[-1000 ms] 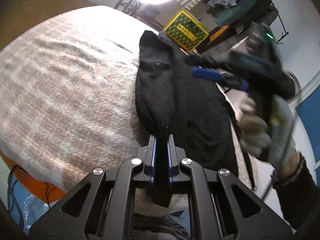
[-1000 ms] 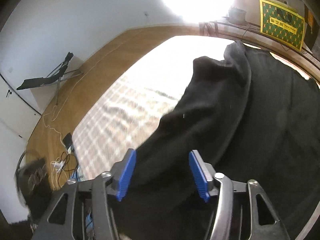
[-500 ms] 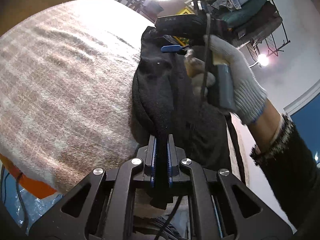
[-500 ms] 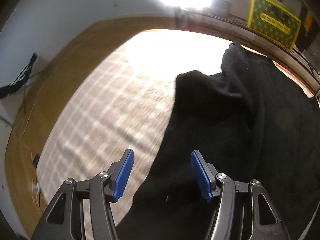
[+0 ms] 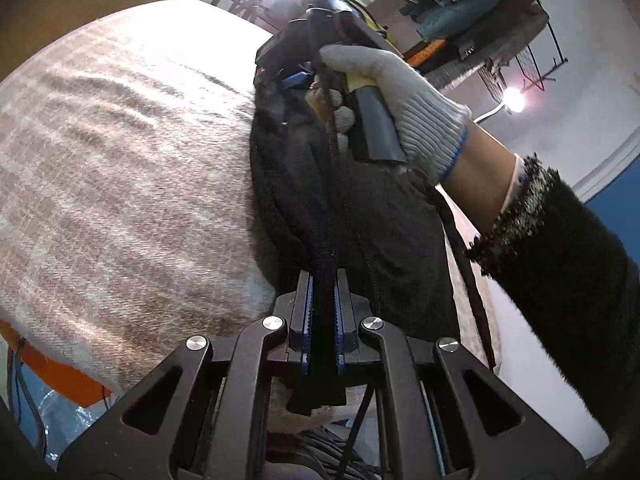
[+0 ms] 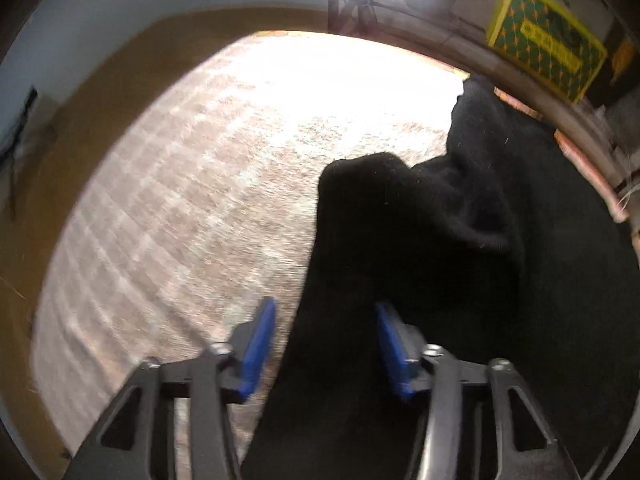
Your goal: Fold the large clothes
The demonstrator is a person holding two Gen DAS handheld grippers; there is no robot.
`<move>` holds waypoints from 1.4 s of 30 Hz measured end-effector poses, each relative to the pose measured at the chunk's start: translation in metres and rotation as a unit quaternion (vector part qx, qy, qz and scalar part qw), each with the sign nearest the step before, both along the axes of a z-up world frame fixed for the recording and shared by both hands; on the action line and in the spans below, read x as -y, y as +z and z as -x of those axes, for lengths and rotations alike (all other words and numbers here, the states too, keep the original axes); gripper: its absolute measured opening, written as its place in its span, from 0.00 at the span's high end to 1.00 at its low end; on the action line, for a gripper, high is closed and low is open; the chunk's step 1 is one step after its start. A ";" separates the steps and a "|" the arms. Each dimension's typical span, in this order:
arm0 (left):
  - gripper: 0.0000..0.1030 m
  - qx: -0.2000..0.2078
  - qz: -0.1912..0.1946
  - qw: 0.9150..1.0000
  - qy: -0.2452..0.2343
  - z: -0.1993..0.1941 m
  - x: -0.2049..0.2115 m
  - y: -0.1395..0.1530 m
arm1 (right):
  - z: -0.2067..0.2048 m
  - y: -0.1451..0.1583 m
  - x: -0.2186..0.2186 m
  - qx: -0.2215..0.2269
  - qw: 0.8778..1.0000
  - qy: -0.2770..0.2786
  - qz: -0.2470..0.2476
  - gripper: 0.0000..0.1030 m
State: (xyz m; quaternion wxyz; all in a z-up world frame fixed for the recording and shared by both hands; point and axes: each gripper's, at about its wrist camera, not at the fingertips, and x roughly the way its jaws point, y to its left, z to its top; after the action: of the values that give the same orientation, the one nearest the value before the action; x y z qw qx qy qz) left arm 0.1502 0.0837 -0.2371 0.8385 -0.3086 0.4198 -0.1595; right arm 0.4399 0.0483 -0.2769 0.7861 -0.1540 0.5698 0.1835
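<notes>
Garment: we see a black knit garment (image 5: pixel 360 216) lying on a checked beige blanket (image 5: pixel 120 168), along the blanket's right-hand side in the left wrist view.
Long axis: in that view the garment runs lengthwise from our left gripper away toward the far end of the blanket, where the right gripper meets it; its left border is a thick rolled fold.
Far end: in the right wrist view the black fabric (image 6: pixel 440 240) rises from the bottom of the frame to a humped fold and a narrow peak near the blanket's (image 6: pixel 200 200) far edge.
Left gripper: our left gripper (image 5: pixel 323 292) is clamped tight on the garment's near edge, a strip of black cloth pinched between its blue pads and hanging out below them.
Left pose: it points forward and somewhat downward along the garment.
Right gripper: our right gripper (image 6: pixel 324 336) has just been closing its jaws; the garment's edge lies between the blue pads, with blanket showing beside the left pad, so they do not yet press on it.
Right hand: a hand in a grey knit glove (image 5: pixel 400 96) wraps the right gripper's handle, tipped steeply down at the garment's far end; a black fuzzy sleeve (image 5: pixel 560 264) covers the forearm.
Background: a yellow-green patterned box (image 6: pixel 544 56) stands beyond the blanket.
</notes>
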 end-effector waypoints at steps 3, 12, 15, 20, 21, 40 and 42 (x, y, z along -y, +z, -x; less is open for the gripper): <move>0.94 0.005 -0.008 1.000 -0.006 0.000 0.005 0.005 | -0.002 0.001 0.009 0.002 1.000 0.002 -0.008 0.84; 0.94 0.021 -0.057 0.998 -0.024 0.002 0.028 0.026 | -0.014 0.011 0.064 -0.034 0.988 -0.041 -0.145 0.96; 0.94 0.028 -0.068 0.997 -0.034 0.002 0.034 0.031 | -0.014 0.018 0.083 -0.035 0.982 -0.049 -0.178 0.96; 0.94 0.034 -0.080 0.995 -0.050 0.002 0.046 0.036 | -0.014 0.036 0.117 -0.023 0.967 -0.063 -0.244 0.96; 0.94 0.035 -0.083 0.994 -0.054 0.002 0.048 0.037 | -0.013 0.038 0.117 -0.022 0.964 -0.066 -0.257 0.96; 0.94 0.003 -0.188 0.970 -0.153 -0.006 0.127 0.016 | 0.014 -0.011 0.310 -0.041 0.924 -0.206 -0.319 0.64; 0.94 0.004 -0.182 0.972 -0.150 -0.006 0.124 0.015 | 0.015 0.012 0.303 -0.008 0.937 -0.182 -0.297 0.64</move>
State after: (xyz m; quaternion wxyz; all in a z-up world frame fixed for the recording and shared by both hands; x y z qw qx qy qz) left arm 0.1560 -0.0405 -0.2222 0.8487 -0.0839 0.4802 -0.2053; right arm 0.4248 -0.2543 -0.2649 0.8113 0.1943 0.5142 0.1992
